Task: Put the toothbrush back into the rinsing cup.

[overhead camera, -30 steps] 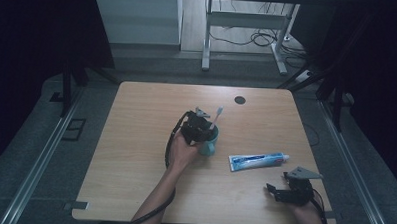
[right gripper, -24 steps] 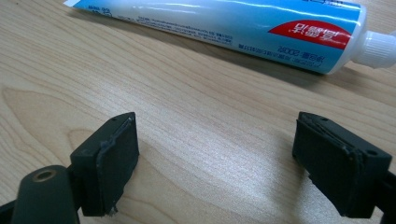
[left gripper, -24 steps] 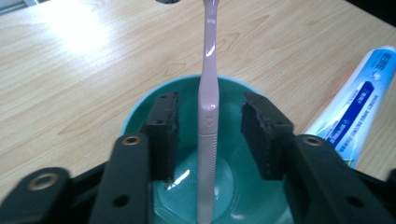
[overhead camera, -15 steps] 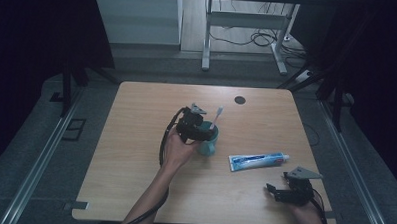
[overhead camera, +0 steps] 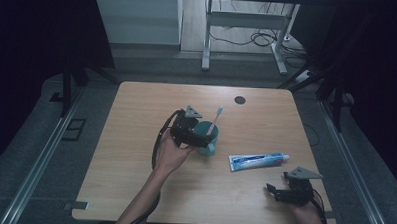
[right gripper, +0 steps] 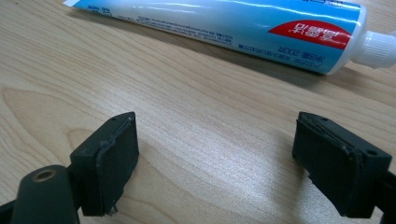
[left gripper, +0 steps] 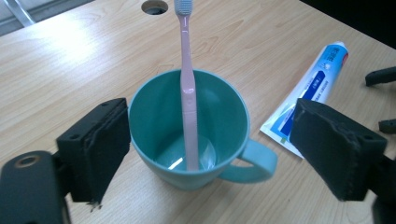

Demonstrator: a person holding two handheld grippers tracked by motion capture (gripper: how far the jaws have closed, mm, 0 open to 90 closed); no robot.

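Note:
A teal mug [overhead camera: 209, 137] stands mid-table with a pink toothbrush [overhead camera: 215, 120] upright in it, head up. My left gripper [overhead camera: 198, 138] hovers at the mug's left side. In the left gripper view the mug [left gripper: 219, 116] and toothbrush [left gripper: 187, 93] lie between the jaws of this gripper [left gripper: 210, 154], which have just been opening; the pads press on nothing. A blue-and-white toothpaste tube [overhead camera: 259, 161] lies flat to the right. My right gripper [overhead camera: 276, 192] rests open near the front right edge, the tube [right gripper: 224, 23] just beyond the open gripper [right gripper: 215, 163].
The wooden table [overhead camera: 134, 180] has a round cable hole [overhead camera: 240, 100] near its far edge. The toothpaste tube [left gripper: 313, 88] lies right of the mug's handle. Metal desk legs and cables stand on the floor beyond the table.
My left gripper has opened and drawn back up and to the left from above the mug, leaving the toothbrush standing in it. The right hand has kept still.

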